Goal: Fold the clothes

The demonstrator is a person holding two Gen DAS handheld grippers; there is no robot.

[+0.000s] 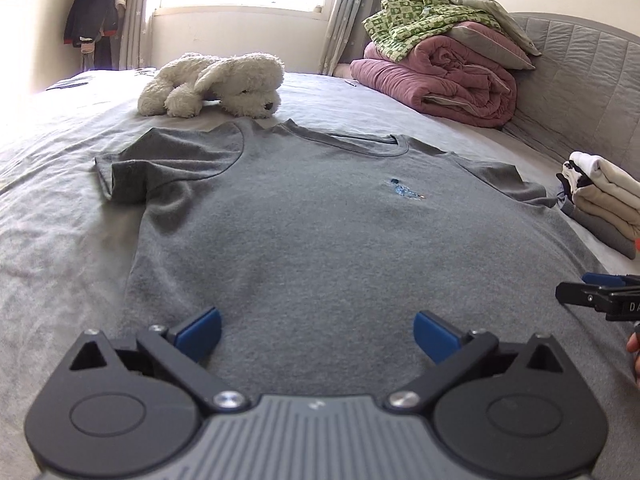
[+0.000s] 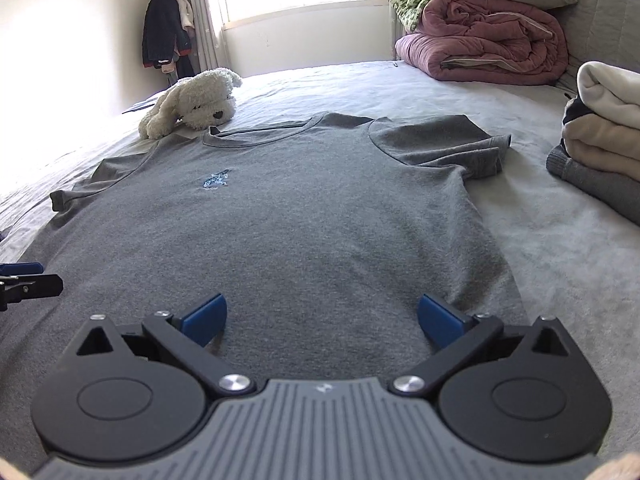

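Both the left gripper [image 1: 316, 334] and the right gripper [image 2: 322, 326] stood spread wide, holding nothing. They hovered over the hem end of the grey T-shirt [image 1: 320, 216], which lay flat on the bed [image 1: 60, 208].

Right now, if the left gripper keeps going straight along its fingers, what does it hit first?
Probably the grey T-shirt lying flat on the bed: the open left gripper points down at its lower body. Nothing else shows in that line.
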